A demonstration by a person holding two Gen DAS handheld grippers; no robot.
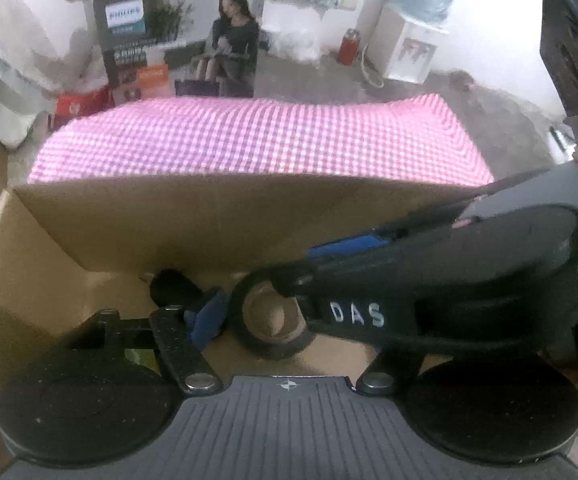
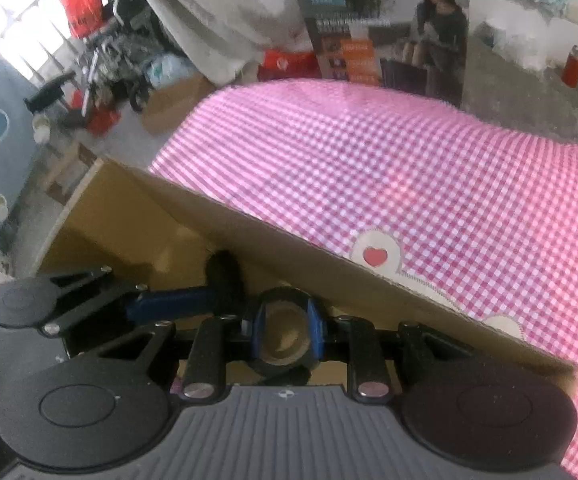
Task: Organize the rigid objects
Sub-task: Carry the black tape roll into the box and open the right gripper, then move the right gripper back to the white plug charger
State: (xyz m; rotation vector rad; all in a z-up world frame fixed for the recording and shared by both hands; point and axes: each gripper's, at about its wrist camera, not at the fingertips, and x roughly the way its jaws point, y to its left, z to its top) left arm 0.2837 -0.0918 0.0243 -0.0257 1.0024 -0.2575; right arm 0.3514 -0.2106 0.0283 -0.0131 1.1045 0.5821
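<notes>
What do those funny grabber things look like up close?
Each handheld gripper is black, with two big round black discs, silver rivets on black link bars, and a ribbed grey plate between them. The fingers have blue pads. The right gripper carries white letters "DAS" on its side, seen from the left gripper camera.

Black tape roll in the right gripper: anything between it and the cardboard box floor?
Nothing visible. The right gripper is shut on the black tape roll inside the cardboard box; bare floor shows beneath. The open left gripper is beside it.
</notes>
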